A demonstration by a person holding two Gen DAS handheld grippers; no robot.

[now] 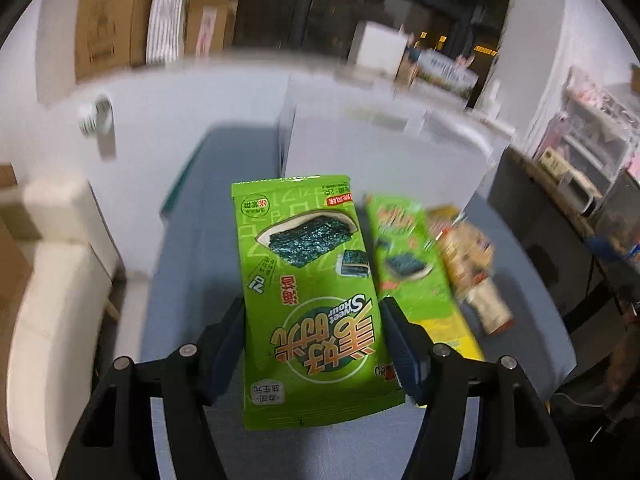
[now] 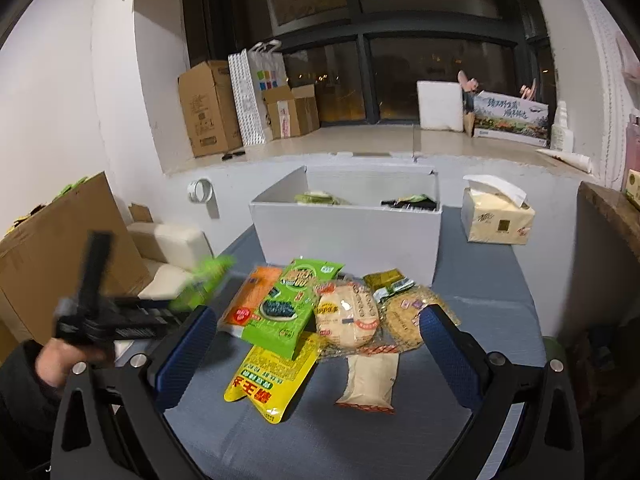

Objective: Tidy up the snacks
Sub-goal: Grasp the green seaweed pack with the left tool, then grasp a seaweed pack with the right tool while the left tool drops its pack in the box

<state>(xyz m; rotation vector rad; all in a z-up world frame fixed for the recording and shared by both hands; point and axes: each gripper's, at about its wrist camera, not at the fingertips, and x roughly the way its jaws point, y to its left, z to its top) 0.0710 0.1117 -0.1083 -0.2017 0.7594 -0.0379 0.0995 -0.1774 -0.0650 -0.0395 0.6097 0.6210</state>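
Left wrist view: the left tongs (image 1: 312,344) pinch a green seaweed packet (image 1: 304,280) by its edges, lifted above the blue counter (image 1: 192,248).

Right wrist view: the right tongs (image 2: 316,344) stand spread and empty over the snack pile (image 2: 332,316). The white box (image 2: 348,232) already holds a few packets — most snacks look left to sort.

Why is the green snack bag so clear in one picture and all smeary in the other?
Left wrist view: the green seaweed packet sits sharp between the left claw, while the table and room behind streak with motion blur. Right wrist view: that packet and claw are the smeared things, the snack pile stays crisp, and fisheye bends the walls.
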